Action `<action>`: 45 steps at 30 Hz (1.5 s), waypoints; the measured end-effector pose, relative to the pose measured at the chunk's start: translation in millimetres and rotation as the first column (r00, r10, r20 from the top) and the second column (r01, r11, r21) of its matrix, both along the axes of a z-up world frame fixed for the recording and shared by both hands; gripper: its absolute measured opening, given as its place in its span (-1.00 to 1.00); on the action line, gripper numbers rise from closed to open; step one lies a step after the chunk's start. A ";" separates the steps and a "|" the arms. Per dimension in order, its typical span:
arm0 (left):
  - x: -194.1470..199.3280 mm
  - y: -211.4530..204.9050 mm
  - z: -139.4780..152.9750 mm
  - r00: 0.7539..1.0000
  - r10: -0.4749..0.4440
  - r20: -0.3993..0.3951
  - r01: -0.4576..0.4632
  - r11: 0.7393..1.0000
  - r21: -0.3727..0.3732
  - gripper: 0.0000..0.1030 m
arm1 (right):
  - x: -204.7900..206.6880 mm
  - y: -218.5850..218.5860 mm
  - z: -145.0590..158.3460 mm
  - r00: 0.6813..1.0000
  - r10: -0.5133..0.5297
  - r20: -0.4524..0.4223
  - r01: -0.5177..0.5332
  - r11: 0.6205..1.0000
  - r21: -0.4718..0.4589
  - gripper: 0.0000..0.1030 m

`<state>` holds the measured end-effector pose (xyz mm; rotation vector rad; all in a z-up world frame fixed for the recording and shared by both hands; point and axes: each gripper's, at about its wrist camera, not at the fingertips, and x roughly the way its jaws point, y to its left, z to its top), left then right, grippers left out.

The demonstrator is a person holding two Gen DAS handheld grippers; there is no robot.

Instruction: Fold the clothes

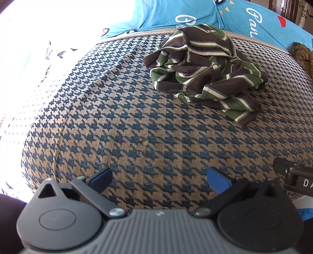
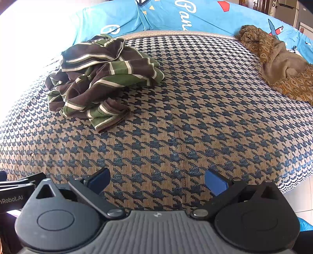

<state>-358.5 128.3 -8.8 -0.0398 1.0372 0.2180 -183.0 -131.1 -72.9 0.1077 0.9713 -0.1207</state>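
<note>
A crumpled green, brown and white striped garment (image 1: 207, 70) lies in a heap on the houndstooth cushion (image 1: 137, 127), towards its far side. In the right wrist view the same striped garment (image 2: 101, 78) sits far left on the cushion (image 2: 195, 117). My left gripper (image 1: 159, 178) is open above the cushion's near edge, well short of the garment, nothing between its blue pads (image 1: 218, 180). My right gripper (image 2: 157, 178) is open too, empty, hovering over the near edge with the garment far ahead to its left.
A tan patterned cloth (image 2: 281, 66) is bunched at the cushion's far right corner. A bright blue printed sheet (image 2: 176, 17) runs behind the cushion. Strong glare (image 1: 29, 58) washes out the left. The other gripper's body (image 1: 293, 175) shows at the right edge.
</note>
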 end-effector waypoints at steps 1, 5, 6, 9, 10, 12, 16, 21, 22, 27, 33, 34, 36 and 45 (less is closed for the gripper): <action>0.3 -0.1 -0.4 1.000 0.000 0.000 0.000 1.000 0.000 1.00 | 0.1 0.1 -0.2 1.000 0.000 -0.001 0.000 1.000 0.000 1.00; 4.5 0.5 -3.7 1.000 -0.001 -0.003 0.001 1.000 -0.002 1.00 | 0.5 0.6 -1.0 1.000 0.002 -0.004 -0.002 1.000 0.000 1.00; 5.5 0.7 -4.5 1.000 -0.001 -0.003 0.001 1.000 -0.002 1.00 | 0.6 0.7 -1.1 1.000 0.002 -0.005 -0.002 1.000 0.000 1.00; 8.7 1.1 -7.0 1.000 -0.002 -0.005 0.002 1.000 -0.004 1.00 | 1.0 1.0 -1.7 1.000 0.003 -0.008 -0.003 1.000 0.000 1.00; 9.8 0.9 -8.0 1.000 -0.002 -0.005 0.002 1.000 -0.004 1.00 | 1.1 1.2 -1.9 1.000 0.003 -0.008 -0.003 1.000 0.000 1.00; 13.5 -1.4 -10.0 1.000 -0.004 -0.007 0.004 1.000 -0.002 1.00 | 1.3 1.4 -2.3 1.000 0.004 -0.010 -0.004 1.000 0.000 1.00; 23.4 -6.6 -13.5 1.000 -0.013 -0.005 0.013 1.000 0.003 1.00 | 1.7 1.3 -2.7 1.000 0.004 -0.012 -0.004 1.000 0.003 1.00; 43.9 -11.0 -16.1 1.000 -0.026 -0.002 0.026 1.000 0.004 1.00 | 3.0 2.6 -3.1 1.000 0.010 -0.014 -0.010 1.000 0.004 1.00; 48.5 -11.6 -16.6 1.000 -0.028 -0.002 0.028 1.000 0.004 1.00 | 3.2 2.9 -3.3 1.000 0.012 -0.015 -0.011 1.000 0.004 1.00; 78.1 -16.5 -21.8 0.999 -0.042 -0.004 0.042 0.999 0.002 1.00 | 4.2 2.5 -3.8 1.000 0.011 -0.017 -0.011 1.000 0.008 1.00; 128.4 -31.2 -31.0 0.998 -0.066 -0.004 0.066 0.998 0.004 1.00 | 9.1 2.0 -4.0 1.000 0.015 -0.024 -0.015 1.000 0.009 1.00; 138.2 -33.6 -32.4 0.998 -0.070 -0.003 0.070 0.998 0.010 1.00 | 10.8 2.0 -3.8 1.000 0.018 -0.025 -0.017 1.000 0.009 1.00; 158.9 -36.9 -33.7 0.997 -0.077 0.001 0.077 0.997 0.018 1.00 | 14.4 2.8 -2.3 0.999 0.026 -0.021 -0.026 1.000 0.003 1.00; 230.7 -41.3 -33.7 0.993 -0.117 0.030 0.116 0.992 0.040 1.00 | 34.4 4.4 1.5 0.997 0.065 -0.034 -0.066 0.997 -0.036 1.00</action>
